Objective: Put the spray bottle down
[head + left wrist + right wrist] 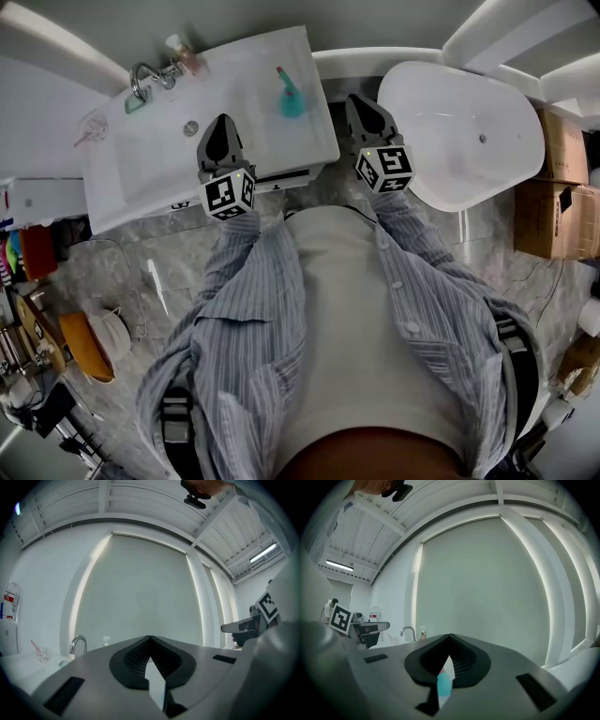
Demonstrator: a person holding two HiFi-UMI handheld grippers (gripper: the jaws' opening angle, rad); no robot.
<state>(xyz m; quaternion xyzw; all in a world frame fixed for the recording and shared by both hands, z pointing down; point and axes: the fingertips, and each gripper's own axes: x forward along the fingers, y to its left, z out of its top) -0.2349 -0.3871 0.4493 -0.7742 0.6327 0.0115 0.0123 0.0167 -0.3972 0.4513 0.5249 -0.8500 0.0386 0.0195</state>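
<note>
The teal spray bottle [289, 97] with a red nozzle stands upright on the white sink counter [309, 141], to the right of the basin. My left gripper [222, 129] hovers over the counter's front edge, down and left of the bottle, jaws shut with nothing between them; in the left gripper view its tips [150, 637] meet against the pale wall. My right gripper [362, 105] is past the counter's right end, also shut and empty. In the right gripper view a sliver of the teal bottle [443, 686] shows low behind the jaws [450, 635].
A chrome faucet [141, 79] and a small soap bottle [184, 54] sit at the sink's back. A white bathtub [459, 141] is at the right, with cardboard boxes [559, 178] beyond it. Clutter [84, 342] lines the marble floor at the left.
</note>
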